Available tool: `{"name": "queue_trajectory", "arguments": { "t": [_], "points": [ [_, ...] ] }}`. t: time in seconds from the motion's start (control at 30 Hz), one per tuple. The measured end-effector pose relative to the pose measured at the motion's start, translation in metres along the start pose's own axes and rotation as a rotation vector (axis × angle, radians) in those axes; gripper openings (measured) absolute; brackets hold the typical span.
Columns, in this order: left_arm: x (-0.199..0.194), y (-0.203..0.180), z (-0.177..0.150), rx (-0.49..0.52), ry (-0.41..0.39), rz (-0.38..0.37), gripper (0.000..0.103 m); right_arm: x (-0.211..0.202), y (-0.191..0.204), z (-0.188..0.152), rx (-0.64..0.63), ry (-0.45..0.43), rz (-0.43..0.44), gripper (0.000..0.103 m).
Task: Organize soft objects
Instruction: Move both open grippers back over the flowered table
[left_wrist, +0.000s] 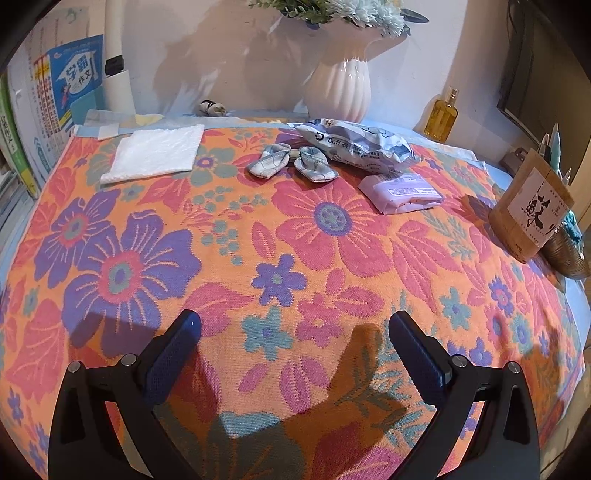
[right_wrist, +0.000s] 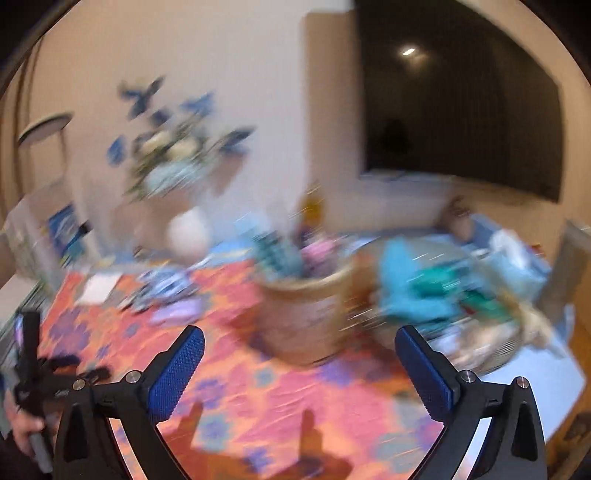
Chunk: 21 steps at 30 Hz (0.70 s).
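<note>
Left gripper (left_wrist: 294, 325) spread, empty; ahead: plaid socks (left_wrist: 291, 162), "Dafi" pack (left_wrist: 354, 142). Right gripper (right_wrist: 300, 341) spread; blurred basket (right_wrist: 306, 314) ahead.

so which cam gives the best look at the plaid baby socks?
Left wrist. The plaid baby socks lie sharp and unobstructed on the floral cloth, touching the crinkled wipes pack behind them. The right wrist view is motion-blurred: only a bluish smear shows about there, and I can't tell socks from pack.
</note>
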<state>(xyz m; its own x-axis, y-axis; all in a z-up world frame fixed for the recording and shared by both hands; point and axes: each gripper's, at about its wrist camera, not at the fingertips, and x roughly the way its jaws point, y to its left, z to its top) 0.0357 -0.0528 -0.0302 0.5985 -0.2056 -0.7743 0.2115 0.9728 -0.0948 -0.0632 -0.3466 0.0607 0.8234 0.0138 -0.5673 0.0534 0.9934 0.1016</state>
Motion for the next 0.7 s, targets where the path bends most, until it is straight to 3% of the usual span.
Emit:
{"name": "queue_trajectory", "arguments": {
  "t": [0.1, 0.23, 0.3, 0.37, 0.53, 0.7],
  "points": [
    [0.0, 0.0, 0.001, -0.003, -0.001, -0.007, 0.102, 0.029, 0.044, -0.014, -0.082, 0.079, 0.072, 0.103],
    [-0.001, 0.001, 0.0, -0.008, -0.003, -0.014, 0.102, 0.07, 0.085, -0.038, -0.173, 0.16, 0.053, 0.103],
    [-0.001, 0.001, 0.0, -0.013, -0.006, -0.022, 0.102, 0.089, 0.087, -0.048, -0.153, 0.211, 0.059, 0.103],
    [-0.002, 0.002, 0.0, -0.018, -0.009, -0.028, 0.102, 0.096, 0.083, -0.049, -0.143, 0.252, 0.004, 0.103],
    [-0.003, 0.002, -0.001, -0.025, -0.016, -0.038, 0.102, 0.109, 0.068, -0.053, -0.058, 0.34, 0.045, 0.103],
    [-0.003, 0.005, 0.0, -0.042, -0.02, -0.063, 0.102, 0.115, 0.076, -0.053, -0.114, 0.354, 0.025, 0.103]
  ]
}}
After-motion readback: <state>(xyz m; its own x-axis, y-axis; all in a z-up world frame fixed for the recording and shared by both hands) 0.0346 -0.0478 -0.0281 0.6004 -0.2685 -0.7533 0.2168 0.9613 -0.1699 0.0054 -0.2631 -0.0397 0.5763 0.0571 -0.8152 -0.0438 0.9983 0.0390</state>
